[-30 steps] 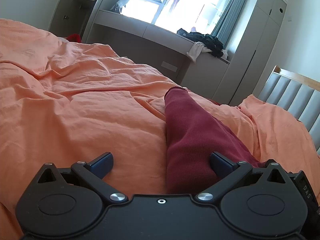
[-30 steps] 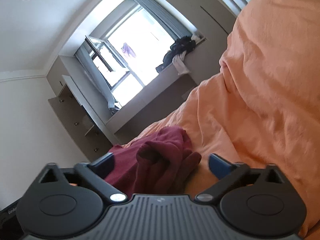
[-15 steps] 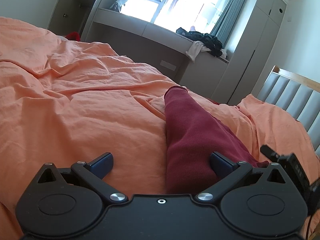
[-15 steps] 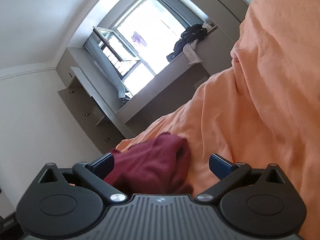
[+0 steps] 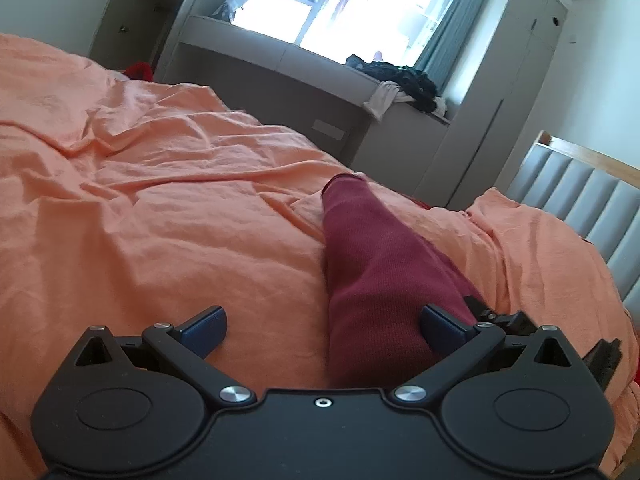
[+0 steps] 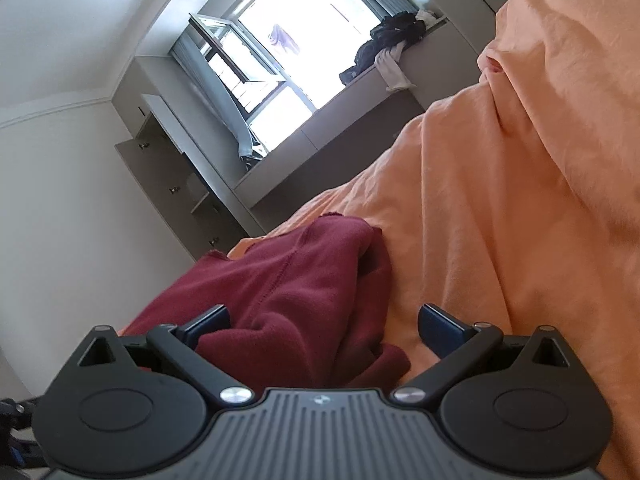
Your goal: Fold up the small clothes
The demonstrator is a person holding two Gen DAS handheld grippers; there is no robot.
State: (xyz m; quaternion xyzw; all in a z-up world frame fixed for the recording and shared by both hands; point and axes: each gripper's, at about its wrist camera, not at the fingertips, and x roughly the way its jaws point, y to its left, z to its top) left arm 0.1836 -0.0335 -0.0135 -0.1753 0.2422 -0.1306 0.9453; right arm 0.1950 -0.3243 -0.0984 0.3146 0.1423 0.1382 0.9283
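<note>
- Dark red garment [image 5: 372, 276] lies on the bed's orange sheet [image 5: 160, 216]. In the left wrist view it forms a long narrow band, long axis running away from the camera toward the window, open hem end farthest off.
- Left gripper [image 5: 322, 326]: fingers spread wide, released. Near end of the garment lies between them, against the right finger [image 5: 442, 326]; grip not closed.
- Right gripper [image 6: 324, 326]: fingers spread wide, released. Bunched, creased part of the garment [image 6: 296, 292] sits between them, nearer the left finger [image 6: 210, 322].
- Sheet rumpled, many creases.
- Room: bright window [image 5: 344, 4], grey window ledge with a pile of dark clothes [image 5: 404, 84], padded grey headboard [image 5: 584, 200] at right.
</note>
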